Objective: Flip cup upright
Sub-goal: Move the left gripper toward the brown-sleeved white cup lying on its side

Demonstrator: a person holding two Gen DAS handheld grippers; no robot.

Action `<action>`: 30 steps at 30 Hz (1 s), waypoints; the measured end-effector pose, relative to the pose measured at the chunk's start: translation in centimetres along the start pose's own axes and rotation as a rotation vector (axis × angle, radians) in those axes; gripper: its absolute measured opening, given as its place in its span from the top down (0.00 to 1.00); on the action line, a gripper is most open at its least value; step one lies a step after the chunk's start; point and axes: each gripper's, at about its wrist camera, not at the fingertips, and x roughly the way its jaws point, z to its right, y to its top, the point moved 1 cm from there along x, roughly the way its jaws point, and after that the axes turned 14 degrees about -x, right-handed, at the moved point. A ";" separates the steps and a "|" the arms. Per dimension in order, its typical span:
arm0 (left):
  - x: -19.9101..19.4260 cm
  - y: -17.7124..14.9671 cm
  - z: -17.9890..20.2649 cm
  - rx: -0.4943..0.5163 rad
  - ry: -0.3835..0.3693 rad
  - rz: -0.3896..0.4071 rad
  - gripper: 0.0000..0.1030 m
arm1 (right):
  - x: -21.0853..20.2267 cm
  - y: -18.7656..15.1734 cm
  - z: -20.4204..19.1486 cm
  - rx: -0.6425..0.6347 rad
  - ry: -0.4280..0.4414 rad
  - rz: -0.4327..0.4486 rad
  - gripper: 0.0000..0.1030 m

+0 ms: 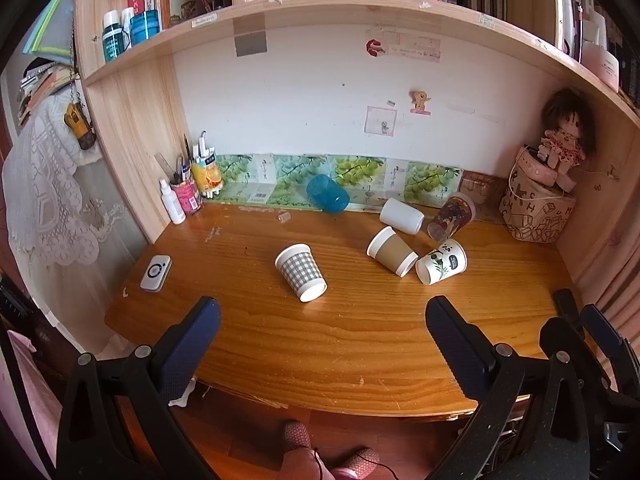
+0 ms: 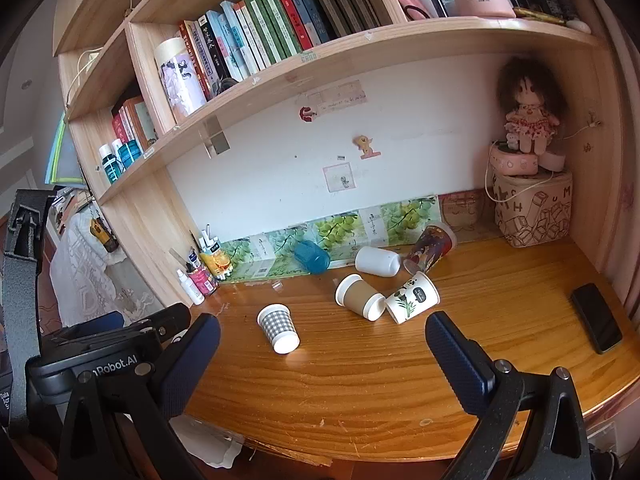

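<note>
Setting: a wooden desk [image 1: 320, 344] set in a bookshelf alcove, seen from the near edge by both wrist cameras.

Left tongs [image 1: 323, 318]: the two dark blue fingers stand wide apart with nothing between them, held over the near edge of the desk.

Right tongs [image 2: 323, 334]: likewise spread wide and holding nothing, over the near edge of the desk; the left tool's black body shows at 9 o'clock in this view.

Checked cup [image 1: 301, 277]: a grey-and-white paper cup lying on its side near the middle of the desk, at 12 o'clock from the left tongs, well apart from the other cups.

Brown cup [image 1: 392, 251]: on its side at 1 o'clock from the left tongs, white rim at each end.

Panda cup [image 1: 441, 267]: white with a panda print, on its side, touching the brown cup's lower end.

White cup [image 1: 402, 216]: plain, on its side just behind the brown cup.

Dark cup [image 1: 452, 216]: printed, tipped over beside the white cup at the back.

Blue cup [image 1: 328, 193]: clear blue plastic, tipped against the grape-patterned strip at the back wall.

Phone [image 2: 596, 318]: black, flat on the desk at 3 o'clock in the right view.

Doll [image 2: 528, 112]: sits on a box in the back right corner.
</note>
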 end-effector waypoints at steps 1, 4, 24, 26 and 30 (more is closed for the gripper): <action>0.2 0.0 0.0 -0.008 0.000 -0.006 0.01 | 0.1 0.0 0.2 0.000 0.005 -0.008 0.00; 0.6 0.4 0.2 -0.021 0.002 -0.018 0.01 | 0.6 0.3 0.3 -0.024 0.021 -0.027 0.00; 11.9 3.6 2.3 -0.153 -0.065 -0.256 0.01 | 6.8 1.1 2.2 -0.217 -0.037 -0.066 0.00; 13.2 4.1 2.7 -0.154 -0.066 -0.277 0.01 | 7.7 1.3 2.6 -0.235 -0.026 -0.058 0.00; 15.9 5.1 3.4 -0.179 -0.073 -0.329 0.01 | 9.7 1.5 3.3 -0.266 -0.002 -0.048 0.00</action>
